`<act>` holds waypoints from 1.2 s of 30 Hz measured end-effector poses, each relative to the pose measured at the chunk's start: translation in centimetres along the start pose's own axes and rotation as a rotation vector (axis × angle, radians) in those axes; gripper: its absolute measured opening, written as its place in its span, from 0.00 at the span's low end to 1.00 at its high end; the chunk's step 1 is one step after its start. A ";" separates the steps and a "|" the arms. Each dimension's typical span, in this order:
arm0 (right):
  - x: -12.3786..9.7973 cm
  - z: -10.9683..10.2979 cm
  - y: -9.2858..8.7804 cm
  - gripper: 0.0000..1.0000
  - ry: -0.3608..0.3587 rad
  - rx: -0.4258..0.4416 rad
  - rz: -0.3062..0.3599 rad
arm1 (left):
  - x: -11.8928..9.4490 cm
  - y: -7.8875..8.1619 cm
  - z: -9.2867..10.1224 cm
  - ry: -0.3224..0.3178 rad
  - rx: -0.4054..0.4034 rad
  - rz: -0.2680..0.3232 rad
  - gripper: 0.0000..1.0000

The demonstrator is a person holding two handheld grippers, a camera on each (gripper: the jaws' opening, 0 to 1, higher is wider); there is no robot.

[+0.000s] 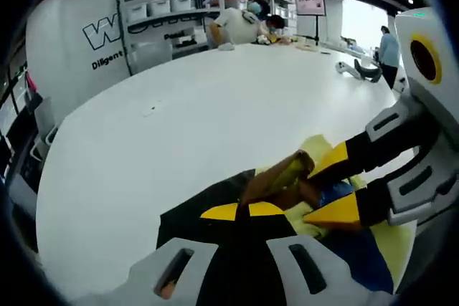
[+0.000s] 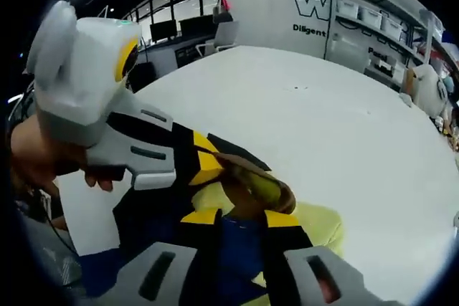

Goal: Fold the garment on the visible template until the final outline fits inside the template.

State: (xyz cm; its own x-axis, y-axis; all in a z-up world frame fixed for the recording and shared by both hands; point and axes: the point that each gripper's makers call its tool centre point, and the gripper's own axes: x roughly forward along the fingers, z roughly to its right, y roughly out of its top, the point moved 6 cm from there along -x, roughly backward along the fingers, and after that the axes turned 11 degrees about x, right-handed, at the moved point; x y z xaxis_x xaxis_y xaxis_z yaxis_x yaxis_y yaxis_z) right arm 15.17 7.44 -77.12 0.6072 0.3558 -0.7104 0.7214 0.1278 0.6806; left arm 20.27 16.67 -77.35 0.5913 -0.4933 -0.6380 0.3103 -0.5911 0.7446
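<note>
Both grippers meet on the garment

Our left gripper (image 1: 244, 209) and right gripper (image 2: 240, 213) seem clamped on the yellow-blue garment (image 1: 391, 249) — bunched directly ahead, equally near both; template possibly the dark sheet (image 1: 186, 220).

Both hand-held grippers (image 1: 240, 211) (image 2: 240, 214) tip-to-tip, closed.

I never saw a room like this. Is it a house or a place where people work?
Probably a workplace, like a lab or workshop: a huge white table, storage shelves with bins along the wall, and people busy at the table's far end.
</note>
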 end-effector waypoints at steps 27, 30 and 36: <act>-3.6 2.8 1.1 0.00 -0.033 0.093 0.115 | -1.0 0.6 -0.3 0.032 0.013 0.045 0.05; -4.0 2.7 1.6 0.00 -0.037 0.062 0.133 | -1.4 1.1 -0.6 0.042 0.031 0.061 0.05; -4.7 2.5 2.8 0.00 -0.027 -0.039 0.175 | -2.3 2.2 -1.4 0.083 0.076 0.102 0.05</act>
State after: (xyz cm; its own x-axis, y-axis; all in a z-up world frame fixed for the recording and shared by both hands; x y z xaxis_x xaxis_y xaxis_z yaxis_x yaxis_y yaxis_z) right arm 15.16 3.82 -72.27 0.7316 0.3508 -0.5845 0.5906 0.1021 0.8005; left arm 20.67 17.43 -73.99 0.6774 -0.5006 -0.5390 0.1900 -0.5889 0.7856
